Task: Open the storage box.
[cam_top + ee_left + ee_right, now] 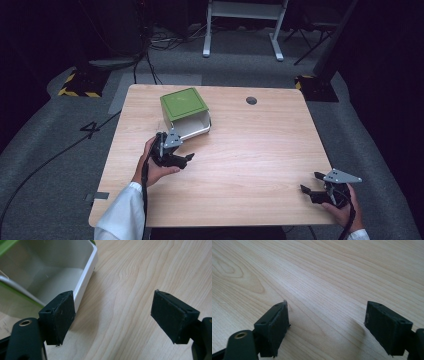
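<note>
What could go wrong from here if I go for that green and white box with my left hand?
1. The left tool is open right beside the box's open mouth; one jaw could catch the white rim and shove the box instead of gripping it.
2. The box lies on its side on smooth wood, so it may slide or roll.
3. The right tool sits too far away to steady it.

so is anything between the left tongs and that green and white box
Nothing visible. The left tongs stand open right beside the box, one jaw by its white rim, with bare table between the jaws.
</note>
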Tool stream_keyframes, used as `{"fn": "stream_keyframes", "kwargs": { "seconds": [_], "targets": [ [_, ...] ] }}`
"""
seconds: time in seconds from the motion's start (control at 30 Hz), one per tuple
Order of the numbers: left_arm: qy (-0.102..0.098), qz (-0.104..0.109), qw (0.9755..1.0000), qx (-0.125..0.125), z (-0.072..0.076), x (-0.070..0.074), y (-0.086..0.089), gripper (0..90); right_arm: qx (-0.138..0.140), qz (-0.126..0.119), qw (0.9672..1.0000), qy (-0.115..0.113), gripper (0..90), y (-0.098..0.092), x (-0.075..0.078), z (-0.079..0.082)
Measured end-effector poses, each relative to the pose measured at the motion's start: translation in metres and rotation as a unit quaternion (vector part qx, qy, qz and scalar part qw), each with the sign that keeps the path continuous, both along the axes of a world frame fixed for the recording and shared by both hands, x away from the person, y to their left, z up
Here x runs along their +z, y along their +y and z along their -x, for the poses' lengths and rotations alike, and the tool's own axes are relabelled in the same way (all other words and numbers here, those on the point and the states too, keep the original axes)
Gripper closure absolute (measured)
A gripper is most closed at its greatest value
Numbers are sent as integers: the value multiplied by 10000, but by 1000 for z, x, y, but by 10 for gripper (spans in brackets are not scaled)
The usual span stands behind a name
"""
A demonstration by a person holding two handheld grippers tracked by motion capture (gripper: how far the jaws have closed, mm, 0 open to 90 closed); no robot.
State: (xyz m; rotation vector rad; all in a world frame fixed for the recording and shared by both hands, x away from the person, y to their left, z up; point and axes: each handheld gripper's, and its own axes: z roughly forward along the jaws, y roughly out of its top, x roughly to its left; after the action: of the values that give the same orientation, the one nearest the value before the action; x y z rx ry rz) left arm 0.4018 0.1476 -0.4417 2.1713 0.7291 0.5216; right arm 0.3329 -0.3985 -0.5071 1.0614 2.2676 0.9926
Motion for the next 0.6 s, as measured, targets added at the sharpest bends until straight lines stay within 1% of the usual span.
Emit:
{"fn": "stream_keyframes", "kwargs": {
  "seconds": [0.03,0.07,0.13,0.27,0.33,0.37,0.4,0.47,0.5,0.6],
  "targets": [
    [-13,49,10000,-28,-4,2,-2,199,-1,-6,10000,6,195,0,0,0],
    [-70,38,10000,-26,-6,3,-4,200,-1,-7,10000,7,195,0,0,0],
    [-8,105,9999,-65,-11,4,-7,202,1,-3,10000,4,195,0,0,0],
    [-25,-29,9999,-94,-18,1,-16,208,2,0,10000,-2,195,0,0,0],
    [-22,-66,9999,-86,-20,0,-18,209,1,-4,10000,-2,195,0,0,0],
    [-16,-50,10000,-33,-25,-2,-21,211,2,-1,10000,0,195,0,0,0],
    [-39,-89,9999,-25,-27,-3,-21,219,1,-5,10000,0,195,0,0,0],
    [-23,-137,9999,34,-30,-6,-24,229,-1,3,10000,-16,195,0,0,0],
    [-23,-137,9999,34,-30,-6,-24,232,-1,3,10000,-16,195,0,0,0],
    [-19,-187,9998,62,-35,-12,-27,250,-1,3,10000,-16,195,0,0,0]
  ]
}}
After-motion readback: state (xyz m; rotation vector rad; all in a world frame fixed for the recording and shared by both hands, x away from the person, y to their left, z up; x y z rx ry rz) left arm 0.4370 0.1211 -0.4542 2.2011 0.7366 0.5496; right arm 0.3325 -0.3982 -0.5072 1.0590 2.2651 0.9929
